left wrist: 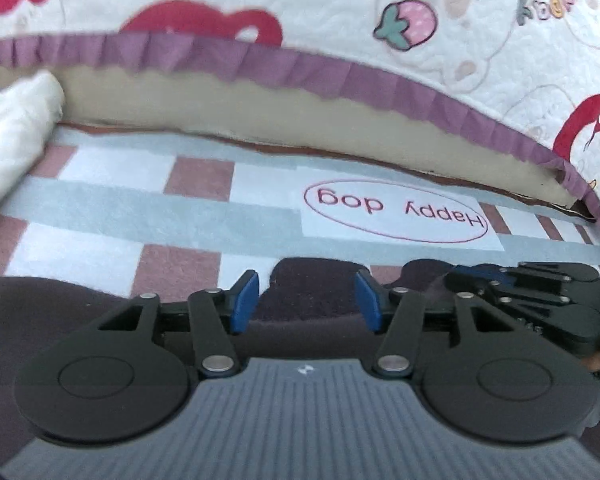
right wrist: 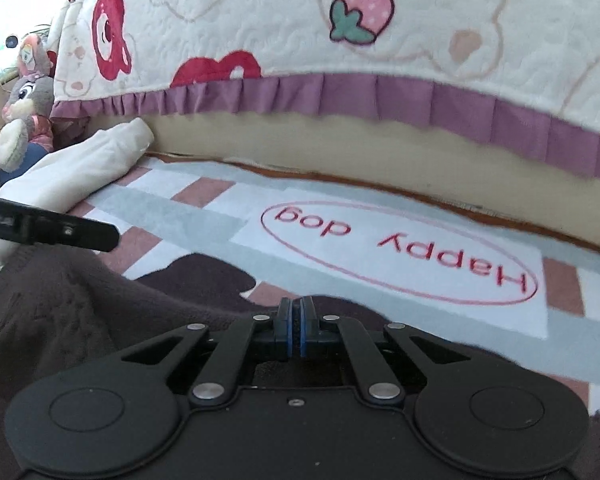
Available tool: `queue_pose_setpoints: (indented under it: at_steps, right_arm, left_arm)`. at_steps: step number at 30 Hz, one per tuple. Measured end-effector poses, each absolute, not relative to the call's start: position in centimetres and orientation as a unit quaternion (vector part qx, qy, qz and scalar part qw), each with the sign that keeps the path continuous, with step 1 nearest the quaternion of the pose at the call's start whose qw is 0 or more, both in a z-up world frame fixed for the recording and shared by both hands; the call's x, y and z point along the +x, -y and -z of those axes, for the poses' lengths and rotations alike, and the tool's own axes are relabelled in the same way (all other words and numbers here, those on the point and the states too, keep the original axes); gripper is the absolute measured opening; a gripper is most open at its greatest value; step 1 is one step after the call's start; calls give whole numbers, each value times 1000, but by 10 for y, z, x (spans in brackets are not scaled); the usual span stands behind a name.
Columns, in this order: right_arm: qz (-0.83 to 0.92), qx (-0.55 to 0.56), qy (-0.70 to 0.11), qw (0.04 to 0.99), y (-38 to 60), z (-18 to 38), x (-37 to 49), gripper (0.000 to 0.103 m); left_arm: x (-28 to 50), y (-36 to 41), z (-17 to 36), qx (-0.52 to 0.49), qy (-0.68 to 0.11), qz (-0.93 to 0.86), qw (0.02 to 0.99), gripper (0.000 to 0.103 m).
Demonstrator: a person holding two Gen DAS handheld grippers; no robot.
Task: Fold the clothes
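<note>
My right gripper (right wrist: 296,330) is pinched on the dark top's (right wrist: 72,320) edge, left gripper (left wrist: 307,300) gapes w/ nothing held; top's rumpled on the mat (right wrist: 172,208), fold unfinished, white garment (right wrist: 76,168) beside.

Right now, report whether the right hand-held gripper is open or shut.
Shut: the right hand-held gripper has its blue pads pressed together, apparently pinching the dark garment.

A dark brown sweater (right wrist: 60,312) lies on a mat (right wrist: 188,216) checked in pink, white and pale blue. The white quilt (right wrist: 260,12) has red bears, pink strawberries and a purple frill. The rolled cloth (right wrist: 80,168) is cream.
</note>
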State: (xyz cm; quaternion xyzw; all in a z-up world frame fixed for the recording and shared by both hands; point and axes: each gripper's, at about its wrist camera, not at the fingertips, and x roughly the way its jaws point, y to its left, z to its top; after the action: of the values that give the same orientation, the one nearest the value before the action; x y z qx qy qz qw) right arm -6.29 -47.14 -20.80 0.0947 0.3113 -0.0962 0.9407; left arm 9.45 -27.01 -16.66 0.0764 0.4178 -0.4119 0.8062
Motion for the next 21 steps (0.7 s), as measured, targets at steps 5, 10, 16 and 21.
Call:
queue_pose_setpoints:
  at_steps: [5,10,16,21]
  right_arm:
    - [77,94,-342,932,467,211,-71,4]
    - [45,97,-384,917,461,206,-82,4]
    - [29,126,-416,900,467,218,-76,5]
    - [9,189,-434,881,483,218,-77,11]
  left_arm:
    - [95,279,178,123,-434,426,784,53]
    - [68,279,190,160,-421,440,777,53]
    - [67,279,188,152,-442,444,765,56]
    - [89,275,189,53,-518,420,743,70]
